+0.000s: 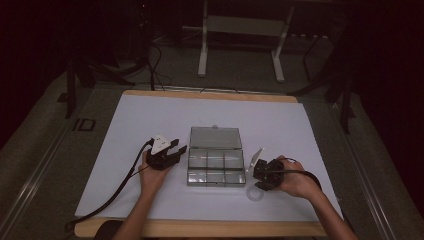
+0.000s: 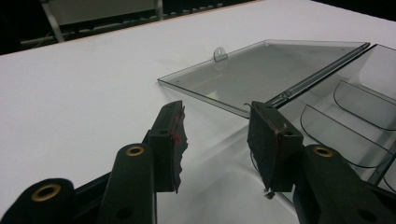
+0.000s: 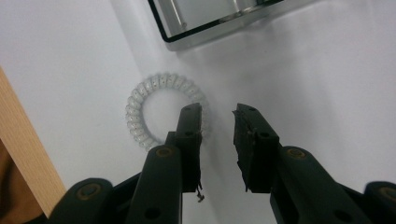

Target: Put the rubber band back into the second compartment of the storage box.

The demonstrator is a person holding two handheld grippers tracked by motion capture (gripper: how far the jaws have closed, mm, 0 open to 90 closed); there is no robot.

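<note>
Right claw (image 3: 217, 114) hangs low over the white table (image 1: 150, 115), jaws a modest way apart and empty, tipped down toward the coiled hair tie (image 3: 140, 109) that lies flat near the table's front edge. One jaw sits over the tie's near side, with the other out over bare table, so the ring lies a little to one side of the gap rather than centred in it. From the high view the hair tie (image 1: 255, 194) rests just in front of the clear box (image 1: 216, 170), off its front right corner and apart from it.

That box has its lid (image 2: 266, 70) folded flat back on the table, leaving the small compartments open from above, which I take to be where the tie is meant to go. Left claw (image 2: 217, 135) waits beside the box's left wall, jaws wide apart with nothing between them, likely placed there to steady the box.
</note>
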